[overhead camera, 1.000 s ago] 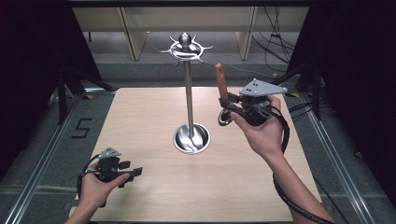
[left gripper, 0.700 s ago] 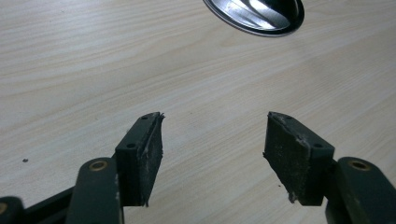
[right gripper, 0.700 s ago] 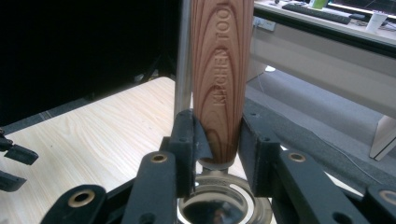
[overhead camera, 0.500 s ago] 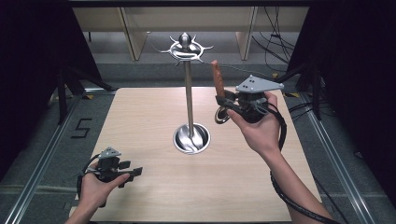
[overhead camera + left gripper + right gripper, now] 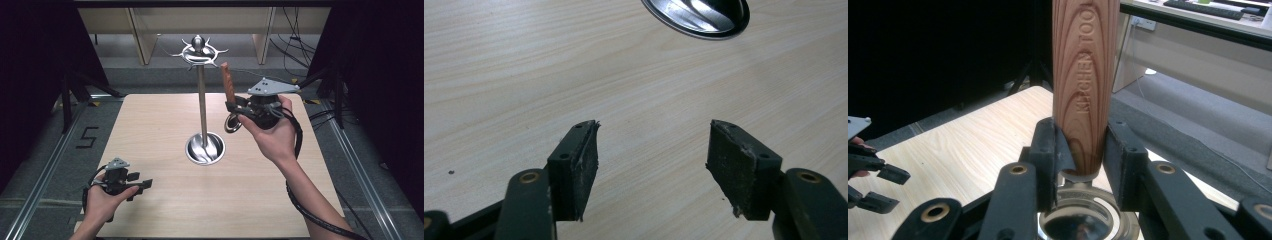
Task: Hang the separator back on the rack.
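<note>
A steel utensil stand [image 5: 202, 100] rises from a round base [image 5: 205, 148] at the table's middle, with a crown of hooks [image 5: 199, 50] on top. My right gripper [image 5: 235, 107] is held up just right of the pole, shut on a kitchen tool. The tool's wooden handle [image 5: 228, 85] points up and its round metal head [image 5: 233, 123] hangs below the jaws. In the right gripper view both jaws of that gripper [image 5: 1080, 150] clamp the handle [image 5: 1085, 75] near its lower end. My left gripper [image 5: 142, 186] rests low at the front left, open and holding nothing [image 5: 654, 160].
The wooden table [image 5: 150, 125] has bare board around the stand. The stand's base [image 5: 696, 15] shows at the top of the left gripper view. Metal rails run along both table sides, and cables lie on the floor at the right [image 5: 325, 120].
My right gripper has carried the tool leftward, closer to the stand's pole. The left gripper has stayed where it was.
</note>
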A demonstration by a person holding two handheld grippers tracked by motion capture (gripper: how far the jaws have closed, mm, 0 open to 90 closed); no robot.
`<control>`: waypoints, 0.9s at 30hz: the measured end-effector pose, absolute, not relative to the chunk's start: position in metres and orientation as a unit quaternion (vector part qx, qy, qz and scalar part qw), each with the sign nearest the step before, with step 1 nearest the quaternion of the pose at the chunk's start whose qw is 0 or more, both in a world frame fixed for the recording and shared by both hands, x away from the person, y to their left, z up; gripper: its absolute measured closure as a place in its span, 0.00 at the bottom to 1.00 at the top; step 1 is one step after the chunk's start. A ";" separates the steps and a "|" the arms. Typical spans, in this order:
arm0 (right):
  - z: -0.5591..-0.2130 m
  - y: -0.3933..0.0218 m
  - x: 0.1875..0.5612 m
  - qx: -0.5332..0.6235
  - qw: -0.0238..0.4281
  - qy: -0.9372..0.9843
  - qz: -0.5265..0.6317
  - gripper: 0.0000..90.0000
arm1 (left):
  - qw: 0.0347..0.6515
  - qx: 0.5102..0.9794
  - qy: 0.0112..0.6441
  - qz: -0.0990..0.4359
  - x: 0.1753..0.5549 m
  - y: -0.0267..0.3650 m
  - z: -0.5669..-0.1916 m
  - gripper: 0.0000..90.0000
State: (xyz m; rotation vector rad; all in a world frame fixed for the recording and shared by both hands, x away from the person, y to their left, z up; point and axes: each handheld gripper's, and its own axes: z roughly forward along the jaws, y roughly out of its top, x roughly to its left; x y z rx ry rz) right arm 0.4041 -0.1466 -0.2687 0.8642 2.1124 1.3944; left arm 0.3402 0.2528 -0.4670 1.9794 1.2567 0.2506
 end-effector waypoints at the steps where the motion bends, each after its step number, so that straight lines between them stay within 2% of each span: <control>1: -0.268 -0.147 0.405 0.307 0.242 0.770 0.504 0.77 | 0.388 0.770 0.497 0.100 0.340 0.252 -0.468 0.41; 27: -0.262 -0.137 0.408 0.331 0.217 0.768 0.503 0.77 | 0.388 0.771 0.496 0.098 0.340 0.252 -0.468 0.41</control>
